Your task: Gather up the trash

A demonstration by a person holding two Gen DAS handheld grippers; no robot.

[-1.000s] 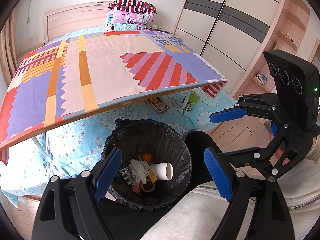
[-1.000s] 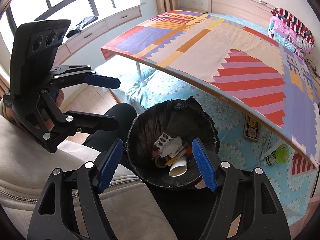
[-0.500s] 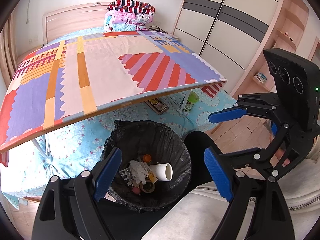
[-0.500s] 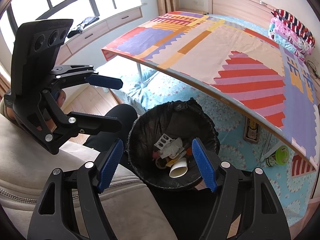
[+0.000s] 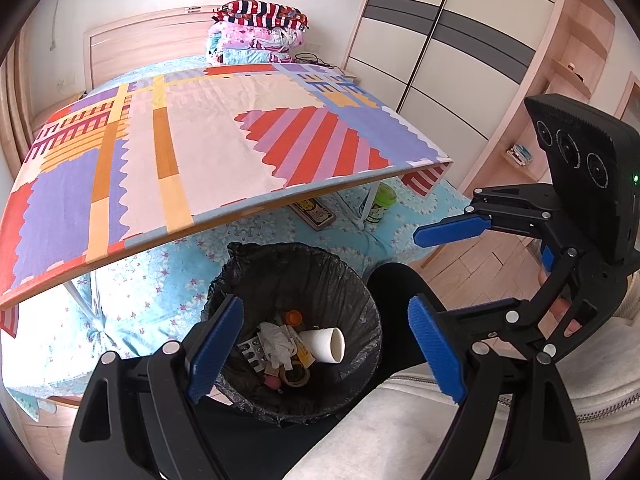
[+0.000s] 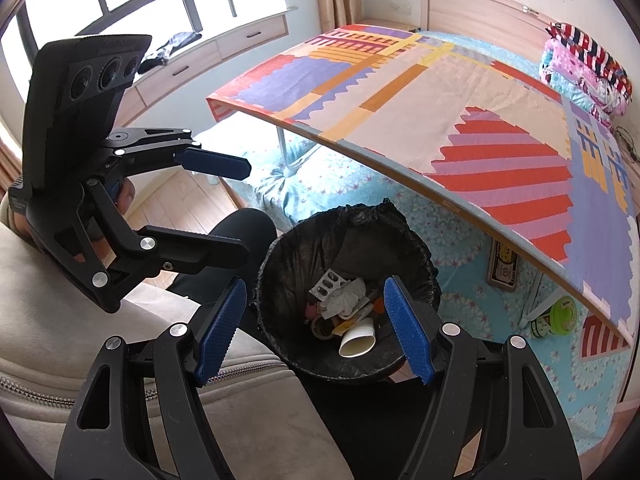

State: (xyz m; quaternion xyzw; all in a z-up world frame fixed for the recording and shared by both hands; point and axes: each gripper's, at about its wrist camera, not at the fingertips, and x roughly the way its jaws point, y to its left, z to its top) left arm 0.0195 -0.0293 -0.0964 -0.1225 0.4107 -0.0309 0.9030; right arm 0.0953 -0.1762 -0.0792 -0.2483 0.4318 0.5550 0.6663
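Observation:
A bin with a black liner [image 5: 340, 280] [image 6: 400, 232] stands on the floor by the bed. Inside lie a white paper cup [image 5: 324, 345] [image 6: 358, 338], crumpled tissue [image 5: 276, 340] [image 6: 346, 298], a blister pack [image 6: 329, 283], a tape roll and other scraps. My left gripper [image 5: 324, 350] is open and empty above the bin; it also shows in the right wrist view [image 6: 224, 208]. My right gripper [image 6: 314, 334] is open and empty above the bin; it also shows in the left wrist view [image 5: 432, 268].
A low table with a colourful patterned cloth [image 5: 208, 140] [image 6: 460, 120] stands on the bed beyond the bin. A green-lidded jar [image 5: 378, 202] [image 6: 554, 316] and a flat box [image 5: 314, 212] lie under it. Folded blankets [image 5: 256, 32] sit at the headboard. A wardrobe [image 5: 460, 52] stands right.
Both grippers stay open over the bin. The views have drifted very slightly; the trash in the bin has not moved.

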